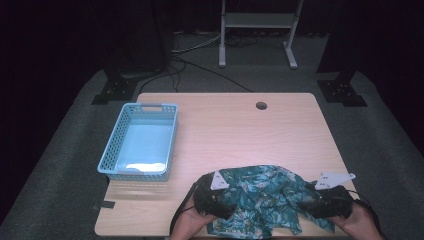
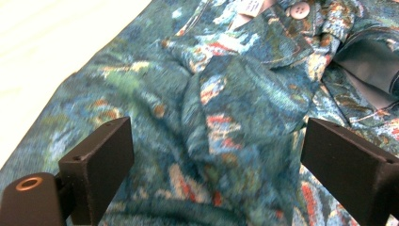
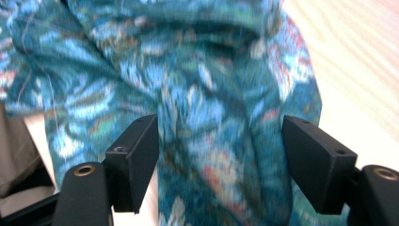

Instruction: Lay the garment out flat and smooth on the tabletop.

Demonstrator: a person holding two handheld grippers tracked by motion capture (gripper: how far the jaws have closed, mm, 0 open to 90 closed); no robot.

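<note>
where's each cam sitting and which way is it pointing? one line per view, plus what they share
High view: above the person's side, looking forward and down on the table; both hands, left gripper, right gripper, blue basket.
Left gripper view: rides the left gripper, looking along its open jaws at the floral shirt.
Right gripper view: rides the right gripper, open jaws over the same cloth.
Shared: shirt and tabletop in all three.

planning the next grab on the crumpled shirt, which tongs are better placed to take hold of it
Left, probably. Both tongs stand open over the floral shirt, but the left tongs have a raised fold between the jaws near the collar button. The right tongs sit at the shirt's edge by bare table.
</note>
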